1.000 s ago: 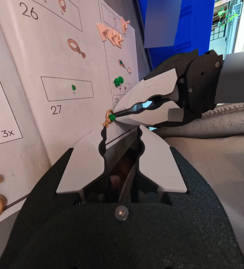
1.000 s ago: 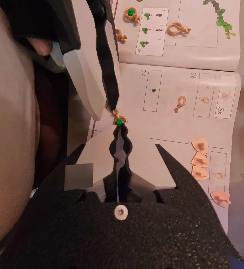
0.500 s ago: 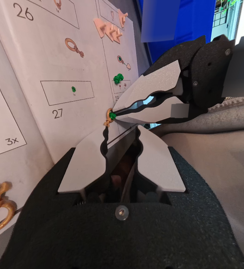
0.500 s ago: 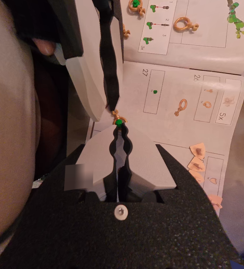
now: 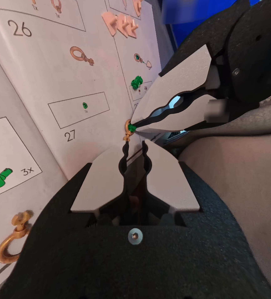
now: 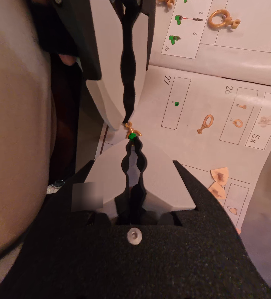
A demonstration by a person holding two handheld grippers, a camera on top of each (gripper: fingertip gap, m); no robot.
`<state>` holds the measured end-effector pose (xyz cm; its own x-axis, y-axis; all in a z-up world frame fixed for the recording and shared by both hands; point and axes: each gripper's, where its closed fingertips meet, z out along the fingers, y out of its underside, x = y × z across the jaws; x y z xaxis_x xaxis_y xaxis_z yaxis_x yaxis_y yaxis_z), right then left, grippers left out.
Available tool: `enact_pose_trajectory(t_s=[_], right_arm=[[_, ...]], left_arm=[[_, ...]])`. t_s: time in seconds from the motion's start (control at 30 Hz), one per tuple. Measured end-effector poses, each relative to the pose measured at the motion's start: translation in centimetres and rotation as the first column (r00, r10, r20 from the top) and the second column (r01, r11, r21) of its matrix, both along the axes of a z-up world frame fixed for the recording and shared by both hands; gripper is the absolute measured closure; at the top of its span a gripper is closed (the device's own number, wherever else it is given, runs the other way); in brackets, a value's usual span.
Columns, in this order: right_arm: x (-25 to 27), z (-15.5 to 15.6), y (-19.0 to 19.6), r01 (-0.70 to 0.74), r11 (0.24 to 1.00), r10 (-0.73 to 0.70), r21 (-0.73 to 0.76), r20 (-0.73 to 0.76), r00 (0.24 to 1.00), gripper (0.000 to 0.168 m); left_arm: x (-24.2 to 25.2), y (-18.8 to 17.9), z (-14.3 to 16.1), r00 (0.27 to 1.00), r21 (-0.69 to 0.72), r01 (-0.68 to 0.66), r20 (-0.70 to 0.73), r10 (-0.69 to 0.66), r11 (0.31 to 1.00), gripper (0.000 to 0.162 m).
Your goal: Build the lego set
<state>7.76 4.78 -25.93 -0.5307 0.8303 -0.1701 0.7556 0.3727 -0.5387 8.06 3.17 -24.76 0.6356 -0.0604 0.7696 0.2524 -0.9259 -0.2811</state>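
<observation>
the right gripper (image 6: pixel 132 140) pinches a green stud (image 6: pixel 132 136) seated in the gold ring (image 5: pixel 128 129). the left gripper (image 5: pixel 135 142), just beside the ring, stands spread. both hover over the instruction booklet (image 5: pixel 53 77).

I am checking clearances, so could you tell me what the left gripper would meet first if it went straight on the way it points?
Probably the right gripper, whose fingertips cross just ahead, though depth is unclear.

A small gold ring piece (image 5: pixel 128 129) with a short stem hangs in the air above the open instruction booklet (image 5: pixel 53 77), near its edge. A tiny green stud (image 5: pixel 132 128) sits in the ring's loop, the stem pointing away from it.

Loose on the booklet lie another green piece (image 5: pixel 136 82), several pale pink petal pieces (image 5: pixel 121 25) and a larger-looking gold ring (image 5: pixel 10 239).
</observation>
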Motion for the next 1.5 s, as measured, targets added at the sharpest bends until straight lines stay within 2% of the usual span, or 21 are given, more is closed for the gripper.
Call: enact_pose_trajectory(t_s=[0.23, 0.47, 0.6, 0.7, 0.8, 0.9, 1.07, 1.2, 1.5], right_arm=[[0.0, 0.0, 0.0, -0.062, 0.997, 0.063, -0.040, 0.018, 0.998, 0.164], [0.0, 0.1, 0.0, -0.098, 0.991, 0.099, -0.090, 0.015, 0.995, 0.164], [0.3, 0.0, 0.2, -0.083, 0.985, 0.096, -0.155, 0.081, 0.992, 0.168], [0.3, 0.0, 0.2, -0.100, 0.986, 0.113, -0.135, 0.095, 0.989, 0.168], [0.3, 0.0, 0.2, -0.059, 0.986, 0.080, -0.159, 0.129, 0.988, 0.168], [0.1, -0.1, 0.9, 0.028, 0.986, -0.005, -0.162, 0.145, 0.989, 0.168], [0.4, 0.4, 0.4, 0.079, 0.974, -0.051, -0.212, 0.134, 0.990, 0.168], [-0.2, 0.8, 0.6, 0.186, 0.956, -0.164, -0.226, 0.113, 0.980, 0.168], [-0.2, 0.4, 0.2, 0.225, 0.948, -0.200, -0.224, 0.131, 0.971, 0.168]], left_arm=[[-0.4, 0.0, -0.6, 0.994, 0.018, 0.086, -0.074, -0.084, 0.996, 0.162], [-0.4, -0.3, -0.7, 0.971, 0.045, 0.231, -0.071, -0.227, 0.972, 0.162], [-0.4, -0.5, -0.7, 0.942, 0.049, 0.334, -0.060, -0.331, 0.941, 0.162], [-0.4, -0.6, -0.6, 0.923, 0.056, 0.383, -0.056, -0.380, 0.922, 0.162], [-0.4, -0.7, -0.6, 0.910, 0.056, 0.415, -0.034, -0.414, 0.908, 0.162], [-0.4, -0.8, -0.6, 0.907, 0.053, 0.422, -0.024, -0.421, 0.905, 0.162], [-0.4, -0.7, -0.6, 0.911, 0.054, 0.412, -0.021, -0.411, 0.910, 0.162], [-0.4, -0.7, -0.6, 0.913, 0.057, 0.407, -0.028, -0.407, 0.911, 0.162], [-0.4, -0.8, -0.6, 0.912, 0.084, 0.411, -0.044, -0.409, 0.908, 0.162]])
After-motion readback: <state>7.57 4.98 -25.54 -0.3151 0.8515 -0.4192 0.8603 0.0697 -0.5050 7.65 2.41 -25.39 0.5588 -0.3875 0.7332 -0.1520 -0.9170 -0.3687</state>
